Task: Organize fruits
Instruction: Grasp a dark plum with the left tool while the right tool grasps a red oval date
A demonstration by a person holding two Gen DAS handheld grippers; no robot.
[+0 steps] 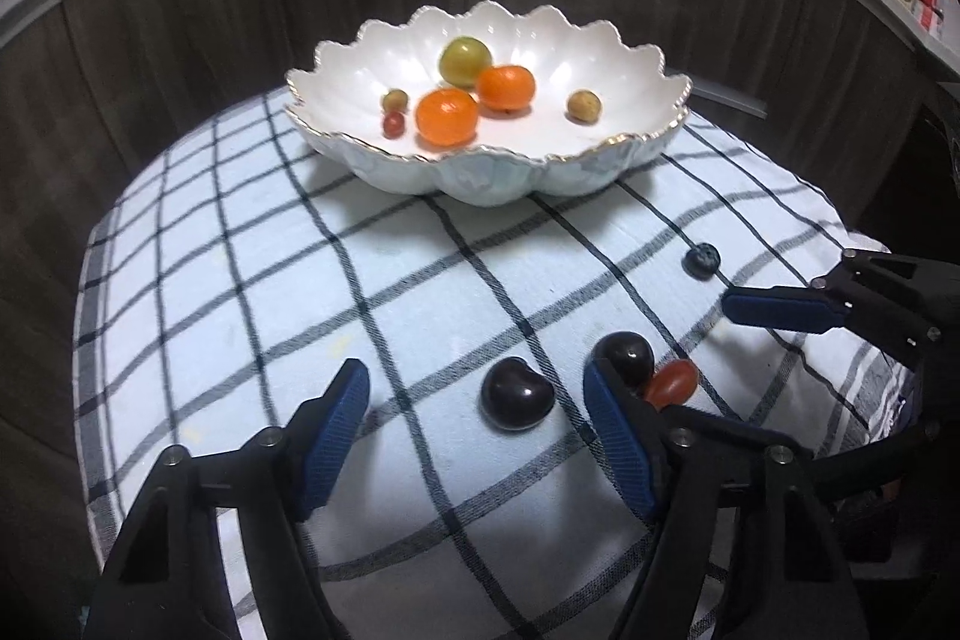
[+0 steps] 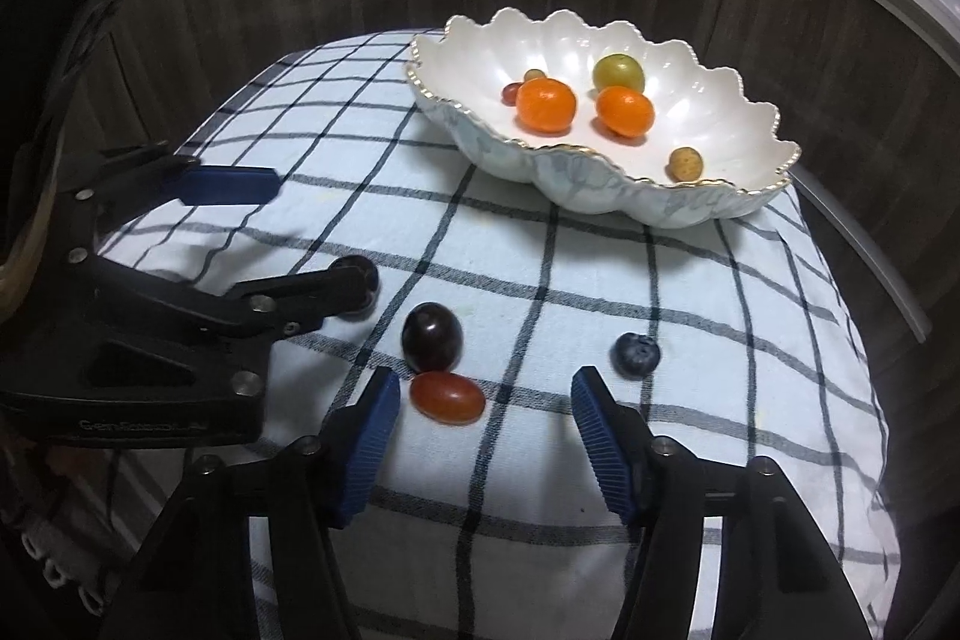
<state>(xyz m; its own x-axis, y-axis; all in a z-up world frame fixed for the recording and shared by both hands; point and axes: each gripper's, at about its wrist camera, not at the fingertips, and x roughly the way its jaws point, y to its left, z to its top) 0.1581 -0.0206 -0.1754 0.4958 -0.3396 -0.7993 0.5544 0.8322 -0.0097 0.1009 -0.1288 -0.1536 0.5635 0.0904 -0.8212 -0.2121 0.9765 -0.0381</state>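
Both hand-held grippers, left (image 1: 477, 400) and right (image 2: 483, 409), hover with fingers spread apart, holding nothing, over a checked cloth (image 1: 240, 292). Four loose fruits lie on it: two dark cherries (image 1: 517, 394) (image 1: 627, 357), one red tomato (image 2: 447, 396) and one blueberry (image 2: 635, 354). Behind them a scalloped white bowl (image 1: 336, 64) holds six fruits: two oranges (image 1: 447, 116) (image 1: 506, 87), one green fruit (image 1: 465, 60) and three small ones.

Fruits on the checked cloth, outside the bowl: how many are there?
4. Two dark cherries, a red grape tomato touching the second cherry, and a blueberry farther off. Gripper fingers may hide others.
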